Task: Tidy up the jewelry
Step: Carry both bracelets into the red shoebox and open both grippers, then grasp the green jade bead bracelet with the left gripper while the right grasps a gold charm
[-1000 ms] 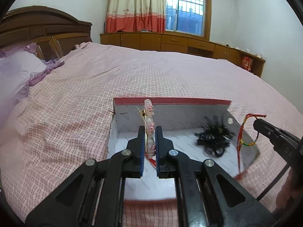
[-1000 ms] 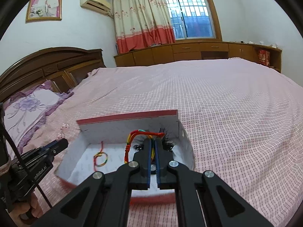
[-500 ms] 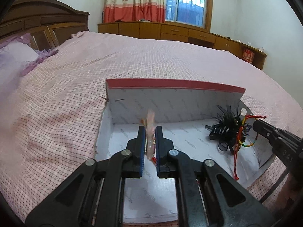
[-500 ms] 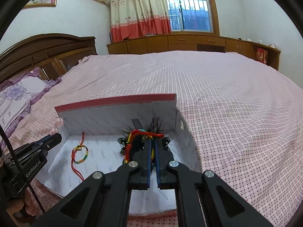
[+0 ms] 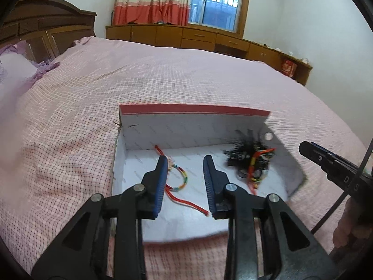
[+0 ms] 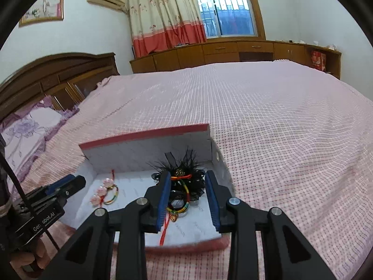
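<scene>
A white box with a red rim point(image 5: 193, 109) lies open on the bed. My left gripper point(image 5: 185, 161) hovers over its floor with its jaws opening. Below and between them a rainbow-and-red cord bracelet point(image 5: 179, 180) with pink flowers point(image 6: 101, 191) lies loose. My right gripper point(image 6: 187, 175) is over the box's right end, its jaws opening too. A second red and rainbow cord bracelet point(image 6: 181, 194) rests there, free of the pads, on a black feathery hair ornament point(image 6: 184, 168). Each wrist view shows the other gripper at its edge: the right gripper point(image 5: 305, 147), the left gripper point(image 6: 79, 182).
The box point(image 6: 144, 135) sits on a pink checked bedspread point(image 5: 186, 74) that stretches far behind it. A dark wooden headboard point(image 6: 58, 74) and purple pillows point(image 6: 30, 126) are at the left. Low wooden cabinets point(image 6: 233, 51) run under the window.
Both grippers, earlier shut on a bracelet each, sank into the box and spread their jaws. The two bracelets have dropped and now lie in the box.
</scene>
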Tool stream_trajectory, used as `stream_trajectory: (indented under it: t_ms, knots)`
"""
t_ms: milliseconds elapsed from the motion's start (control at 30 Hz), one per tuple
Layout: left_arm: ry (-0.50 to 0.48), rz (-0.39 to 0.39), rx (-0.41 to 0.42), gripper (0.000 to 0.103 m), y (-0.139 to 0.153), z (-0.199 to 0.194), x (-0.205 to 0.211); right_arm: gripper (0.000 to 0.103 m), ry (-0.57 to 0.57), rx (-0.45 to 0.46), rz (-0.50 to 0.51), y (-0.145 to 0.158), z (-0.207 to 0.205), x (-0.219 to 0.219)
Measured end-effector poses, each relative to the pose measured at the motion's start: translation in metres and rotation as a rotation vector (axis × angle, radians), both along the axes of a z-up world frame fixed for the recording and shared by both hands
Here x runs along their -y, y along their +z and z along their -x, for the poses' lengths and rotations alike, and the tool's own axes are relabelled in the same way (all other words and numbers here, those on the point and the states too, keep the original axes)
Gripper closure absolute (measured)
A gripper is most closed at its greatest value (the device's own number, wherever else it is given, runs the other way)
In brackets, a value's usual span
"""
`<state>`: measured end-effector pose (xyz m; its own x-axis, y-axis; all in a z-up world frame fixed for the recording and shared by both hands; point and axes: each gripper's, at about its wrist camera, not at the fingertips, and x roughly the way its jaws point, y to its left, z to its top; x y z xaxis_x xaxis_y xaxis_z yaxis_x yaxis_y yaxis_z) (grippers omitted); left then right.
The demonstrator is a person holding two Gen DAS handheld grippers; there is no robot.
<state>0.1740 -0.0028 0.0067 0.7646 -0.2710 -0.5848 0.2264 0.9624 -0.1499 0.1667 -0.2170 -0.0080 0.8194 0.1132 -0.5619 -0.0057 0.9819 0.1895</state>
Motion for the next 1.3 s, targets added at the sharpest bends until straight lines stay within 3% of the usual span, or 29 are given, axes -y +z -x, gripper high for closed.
stream_trajectory:
  t_ms: [433, 833, 1300]
  knots:
    - [-0.130, 0.040, -0.083, 0.078, 0.013, 0.052, 0.012, 0.070, -0.008, -0.032, -0.033, 0.030, 0.073, 0.024]
    - [-0.184, -0.003, -0.209, 0.078, -0.020, 0.068, 0.035, 0.070, 0.001, -0.084, 0.009, 0.023, 0.129, 0.033]
    - [-0.197, -0.059, -0.299, 0.079, -0.055, 0.067, 0.057, 0.070, -0.008, -0.131, -0.010, 0.002, 0.140, 0.035]
